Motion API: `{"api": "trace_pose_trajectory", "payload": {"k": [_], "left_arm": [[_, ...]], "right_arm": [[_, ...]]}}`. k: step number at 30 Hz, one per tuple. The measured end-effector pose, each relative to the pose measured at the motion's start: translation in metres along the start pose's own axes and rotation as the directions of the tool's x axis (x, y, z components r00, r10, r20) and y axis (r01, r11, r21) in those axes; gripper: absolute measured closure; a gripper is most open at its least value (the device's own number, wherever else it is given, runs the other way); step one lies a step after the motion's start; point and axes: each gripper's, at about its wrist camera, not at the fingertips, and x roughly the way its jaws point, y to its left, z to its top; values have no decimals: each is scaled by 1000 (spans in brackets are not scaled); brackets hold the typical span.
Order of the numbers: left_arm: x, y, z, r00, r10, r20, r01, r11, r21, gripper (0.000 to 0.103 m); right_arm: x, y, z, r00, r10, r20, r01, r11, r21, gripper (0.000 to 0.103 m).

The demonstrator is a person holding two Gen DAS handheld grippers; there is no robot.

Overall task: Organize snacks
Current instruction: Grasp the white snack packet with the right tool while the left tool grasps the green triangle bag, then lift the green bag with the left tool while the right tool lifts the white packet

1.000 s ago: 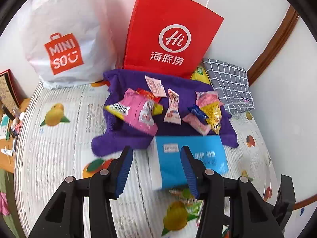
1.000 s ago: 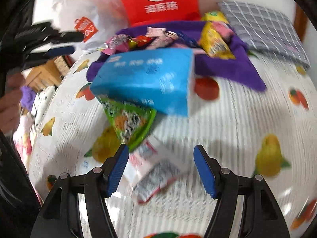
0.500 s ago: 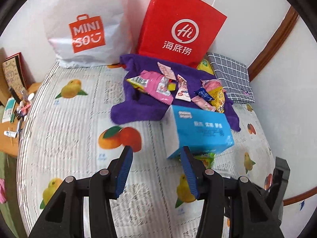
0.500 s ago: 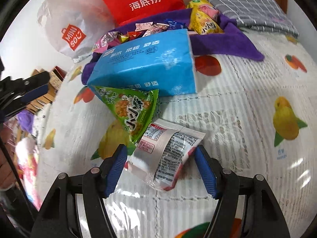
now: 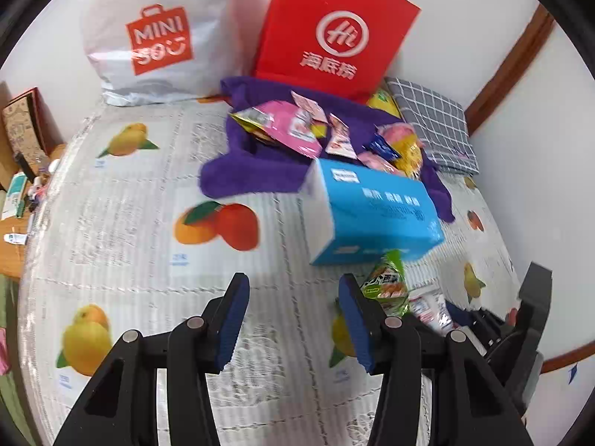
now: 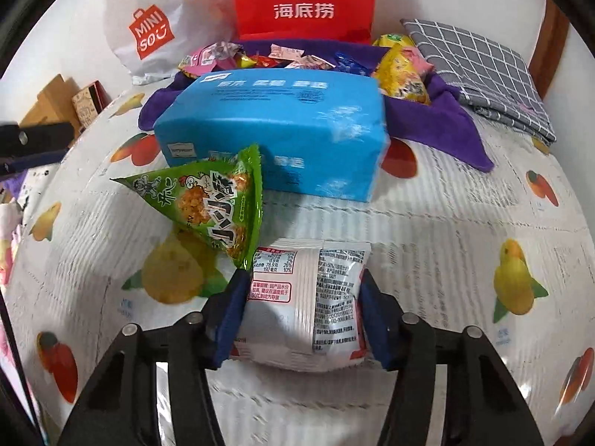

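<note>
Right gripper (image 6: 302,312) jaws just closing, blue pads pressed on both sides of white snack packet (image 6: 305,297) lying flat on fruit-print bed cover (image 6: 465,252). Green triangular snack bag (image 6: 212,200) at 11 o'clock from packet, its lower corner touching packet top and left pad, its upper edge against blue tissue pack (image 6: 275,126). Snack pile (image 6: 305,57) on purple towel (image 6: 438,122) at 12 o'clock behind pack. Left gripper (image 5: 293,316) jaws apart, nothing between, over bare cover. Red paper bag (image 5: 334,37), white Miniso bag (image 5: 156,37) at back.
</note>
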Motion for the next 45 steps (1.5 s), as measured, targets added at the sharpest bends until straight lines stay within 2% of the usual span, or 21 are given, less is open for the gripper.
{"api": "trace_pose_trajectory", "payload": {"k": [7, 11, 17, 22, 25, 31, 33, 40, 45], "left_arm": [[19, -35, -11, 996, -76, -34, 78, 996, 51, 55], [27, -57, -10, 991, -122, -50, 126, 988, 90, 55], [42, -84, -11, 989, -127, -72, 137, 979, 151, 51], [66, -92, -17, 992, -72, -105, 91, 979, 184, 51], [78, -91, -21, 990, -70, -119, 91, 979, 182, 51], [88, -92, -25, 991, -99, -89, 115, 976, 186, 51], [87, -92, -27, 991, -110, -75, 123, 973, 198, 64], [76, -79, -37, 994, -108, -27, 111, 968, 224, 65], [78, -68, -41, 989, -149, 22, 142, 970, 198, 62]], "right_arm": [[-19, -46, -10, 998, -26, 51, 25, 999, 28, 48], [-22, -78, -12, 993, -84, 81, 78, 994, 72, 48], [-10, -118, -11, 992, -96, 78, 83, 985, 152, 48], [-3, -119, -13, 988, -111, 108, 94, 985, 147, 47], [-2, -122, -12, 989, -98, 109, 80, 985, 155, 46], [-1, -117, -12, 987, -121, 101, 106, 985, 139, 46], [-1, -120, -13, 989, -106, 105, 90, 985, 149, 46], [-1, -120, -13, 989, -105, 105, 89, 985, 150, 45], [-1, -120, -13, 989, -107, 104, 91, 985, 148, 45]]}}
